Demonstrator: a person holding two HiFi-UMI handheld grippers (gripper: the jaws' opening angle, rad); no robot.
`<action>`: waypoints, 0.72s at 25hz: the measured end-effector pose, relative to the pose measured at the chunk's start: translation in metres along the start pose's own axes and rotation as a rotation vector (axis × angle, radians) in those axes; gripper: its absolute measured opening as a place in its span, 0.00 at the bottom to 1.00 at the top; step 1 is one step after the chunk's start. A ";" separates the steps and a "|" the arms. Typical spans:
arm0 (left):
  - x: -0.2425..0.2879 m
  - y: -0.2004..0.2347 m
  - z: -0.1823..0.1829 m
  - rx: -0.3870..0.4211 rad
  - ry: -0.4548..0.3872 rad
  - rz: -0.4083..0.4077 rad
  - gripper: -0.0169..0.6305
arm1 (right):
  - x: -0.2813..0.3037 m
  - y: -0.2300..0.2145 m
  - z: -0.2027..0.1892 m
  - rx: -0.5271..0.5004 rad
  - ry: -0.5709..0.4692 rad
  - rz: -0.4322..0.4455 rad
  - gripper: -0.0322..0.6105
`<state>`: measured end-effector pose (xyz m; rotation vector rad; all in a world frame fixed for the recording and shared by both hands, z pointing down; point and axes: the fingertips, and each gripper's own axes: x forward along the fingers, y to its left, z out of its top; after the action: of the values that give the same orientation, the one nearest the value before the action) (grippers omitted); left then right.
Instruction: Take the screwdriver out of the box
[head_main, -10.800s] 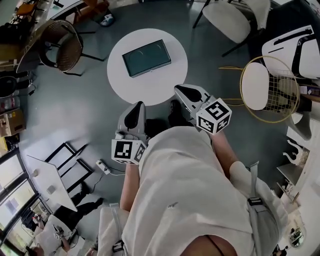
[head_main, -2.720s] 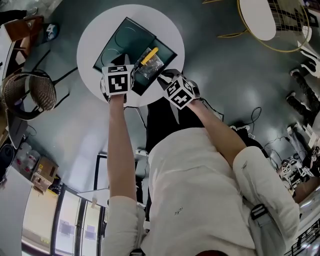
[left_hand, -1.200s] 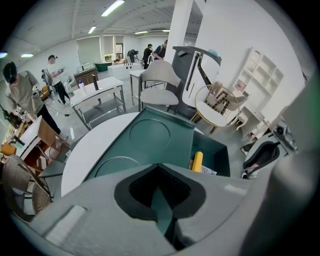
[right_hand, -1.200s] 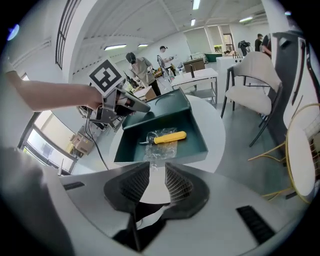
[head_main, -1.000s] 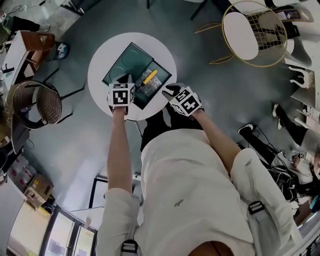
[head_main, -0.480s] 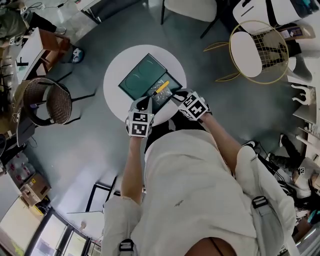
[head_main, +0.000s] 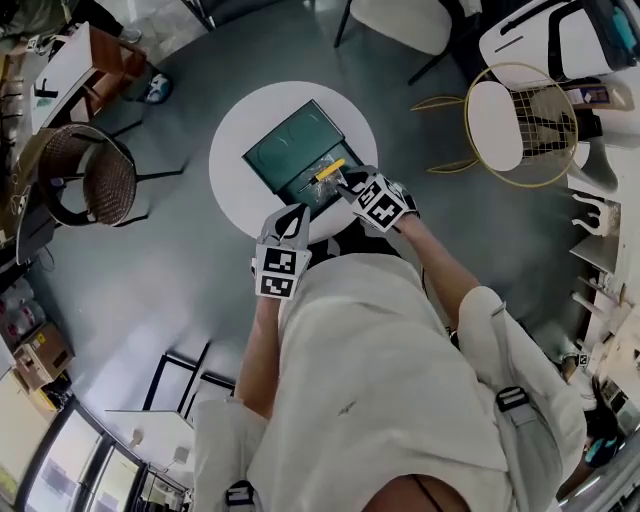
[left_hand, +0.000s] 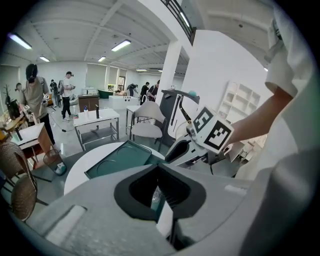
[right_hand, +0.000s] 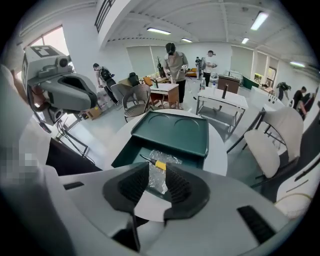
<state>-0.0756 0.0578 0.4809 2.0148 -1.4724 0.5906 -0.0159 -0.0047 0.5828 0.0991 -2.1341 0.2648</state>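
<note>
- Left gripper (head_main: 288, 222): it hangs over the near edge of the round white table (head_main: 235, 150), short of the box. Its own camera shows the jaws a modest way apart with nothing between them (only a sliver of box and plastic shows through the gap). I read it as idle.
- Dark green, flat, hinged box (head_main: 285, 148): it sits mid-table, with the lid thrown back on the far side and the open tray toward me.
- Yellow-handled screwdriver with a thin dark shaft (right_hand: 159, 164): it lies in the tray with a clear, crinkled plastic bag (right_hand: 172, 159) (on it or inside it, I cannot tell). It is not yet lifted.
- Right gripper (right_hand: 157, 189): the tips are at the tray's near right rim. The jaws are partly open and hold nothing. The bag's near end shows through the gap, but neither pad looks to be pressing on it.
- Key relation: the screwdriver lies straight ahead of the right gripper, just beyond its fingertips, and well nearer to it than to the left gripper.
- Long axis: in the right gripper view it runs crosswise, shaft to the left and handle to the right, slightly tilted. That is close to the line along which these jaws shut.
- Judgement: this is the right gripper's move. A plain push forward would set the pads against the tool's ends rather than its flanks. I would roll the wrist until the gap straddles the handle, then close (pinching the bag is the alternative).
- Risk: the film is slick, so the tool may slide or the bag may come up alone.
</note>
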 end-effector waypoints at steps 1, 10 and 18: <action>-0.003 0.001 0.000 -0.008 -0.009 0.006 0.04 | 0.003 0.001 0.002 -0.035 0.011 0.004 0.23; -0.025 0.019 -0.007 -0.083 -0.050 0.064 0.04 | 0.041 0.001 0.004 -0.347 0.137 0.015 0.24; -0.032 0.023 -0.028 -0.145 -0.020 0.112 0.04 | 0.072 -0.007 -0.006 -0.631 0.249 0.011 0.25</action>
<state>-0.1081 0.0940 0.4851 1.8424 -1.6005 0.4953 -0.0488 -0.0074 0.6473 -0.2969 -1.8778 -0.3771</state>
